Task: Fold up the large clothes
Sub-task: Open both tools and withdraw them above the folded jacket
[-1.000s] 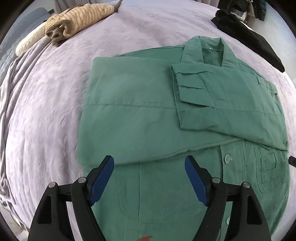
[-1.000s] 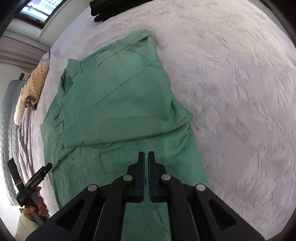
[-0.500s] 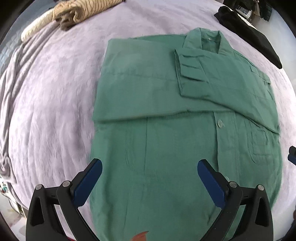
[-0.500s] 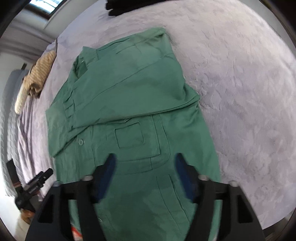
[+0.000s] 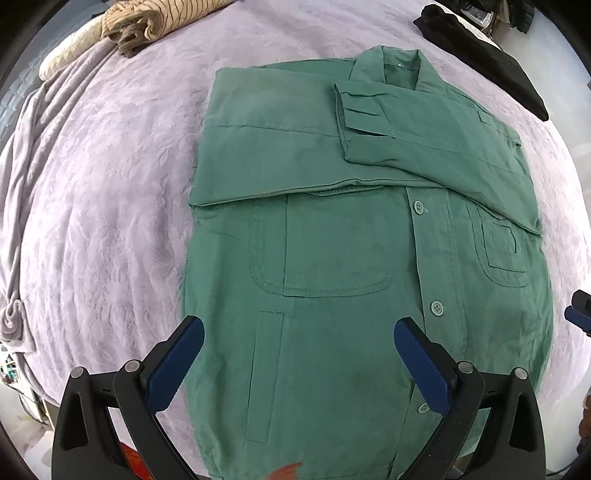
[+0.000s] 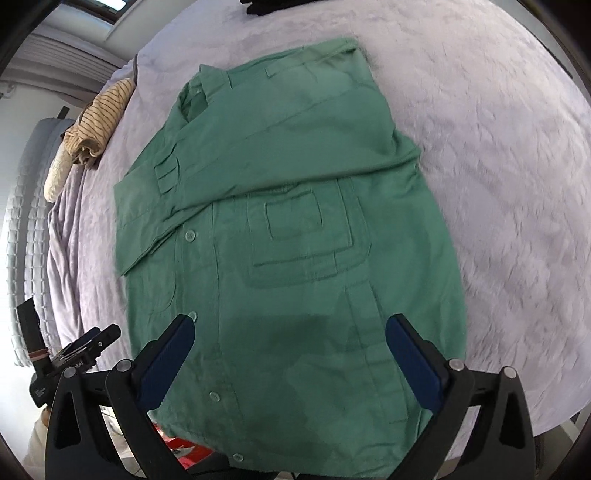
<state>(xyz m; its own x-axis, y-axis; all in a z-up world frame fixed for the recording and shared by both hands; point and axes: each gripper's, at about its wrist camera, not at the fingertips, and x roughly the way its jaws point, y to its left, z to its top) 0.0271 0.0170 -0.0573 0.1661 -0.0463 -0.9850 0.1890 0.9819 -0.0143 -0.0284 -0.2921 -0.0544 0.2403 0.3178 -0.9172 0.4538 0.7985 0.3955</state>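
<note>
A large green button shirt (image 5: pixel 332 258) lies flat, front up, on a pale lilac bed cover (image 5: pixel 103 221). Both sleeves are folded in across the chest below the collar. It also shows in the right wrist view (image 6: pixel 295 240). My left gripper (image 5: pixel 299 354) is open and empty, held above the shirt's lower half. My right gripper (image 6: pixel 290 354) is open and empty, above the shirt's hem end. The left gripper's body shows at the left edge of the right wrist view (image 6: pixel 74 354). A tip of the right gripper shows at the right edge of the left wrist view (image 5: pixel 580 310).
A folded tan striped garment (image 5: pixel 162 22) lies at the far left of the bed, also in the right wrist view (image 6: pixel 99 122). A black garment (image 5: pixel 487 62) lies at the far right. Something red (image 6: pixel 184 450) shows below the bed's near edge.
Both grippers drew back toward the shirt's hem. The right gripper went from shut to open. The left gripper opened wider.
</note>
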